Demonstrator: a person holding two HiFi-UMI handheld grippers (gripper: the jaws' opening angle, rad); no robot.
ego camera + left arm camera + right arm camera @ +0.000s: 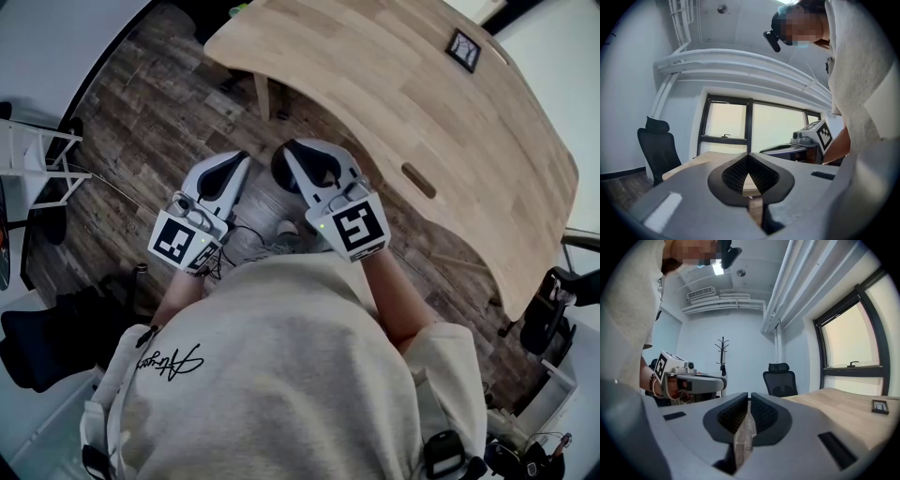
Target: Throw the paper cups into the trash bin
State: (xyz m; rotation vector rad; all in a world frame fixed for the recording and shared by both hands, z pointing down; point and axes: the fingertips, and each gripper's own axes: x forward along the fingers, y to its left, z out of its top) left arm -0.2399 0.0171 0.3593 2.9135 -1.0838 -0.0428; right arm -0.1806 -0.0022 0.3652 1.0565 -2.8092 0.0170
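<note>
Pale curved wooden table (450,122), right gripper (748,397) closed, ribbed black pads (732,414)

A pale wooden table (450,122) with a curved edge stands on a dark plank floor (141,112). Around it are white walls (740,333), a bright black-framed window (726,126), a black office chair (780,378) and a coat stand (723,352). White pipes (740,61) cross the ceiling.

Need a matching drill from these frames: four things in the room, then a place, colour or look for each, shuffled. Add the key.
Things:
1. table
2. office chair
3. coat stand
4. small frame

Descriptions:
A. lying on the tabletop
B. light wood
C. black, padded, with a headrest
D. thin, upright at the far wall

Pairs: 1-B, 2-C, 3-D, 4-A
</note>
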